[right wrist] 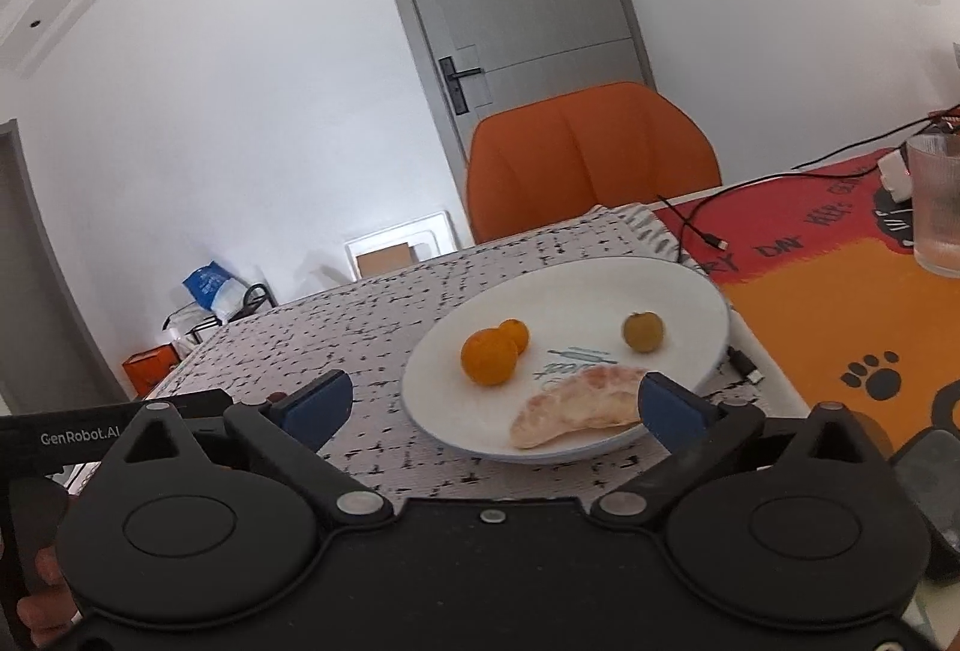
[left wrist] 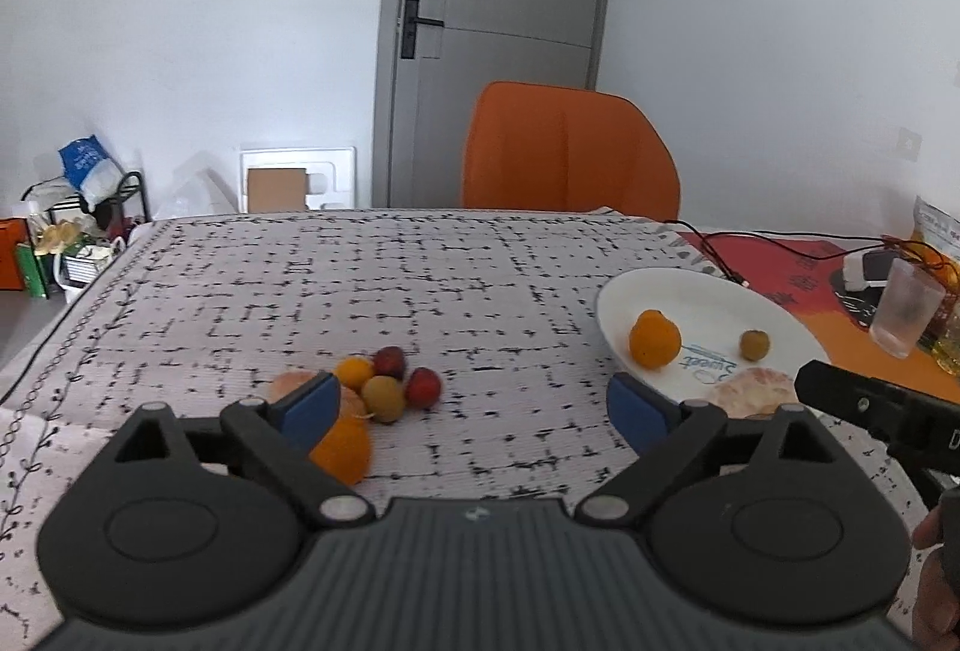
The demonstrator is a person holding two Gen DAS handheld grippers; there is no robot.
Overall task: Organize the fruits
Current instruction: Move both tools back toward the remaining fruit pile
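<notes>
Both grippers, left (left wrist: 474, 411) and right (right wrist: 495, 405), hang wide open, holding nothing. The round white plate (right wrist: 690, 291) holds two small oranges (right wrist: 489, 356), a yellow-green fruit (right wrist: 642, 331) and a peeled pomelo slice (right wrist: 576, 405). At nine o'clock from it, a little fruit pile (left wrist: 384, 387) sits on the speckled grey cloth (left wrist: 360, 279).

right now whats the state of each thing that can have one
left claw: open, empty, over the cloth
right claw: open, empty, near the plate
plate: upright, holds two oranges, a green fruit and a pomelo wedge
pomelo wedge: peeled, lying on the plate
fruit pile: loose on the cloth, not yet on the plate
glass: upright; contents cannot be told
door: shut
cable: end lying unplugged
</notes>
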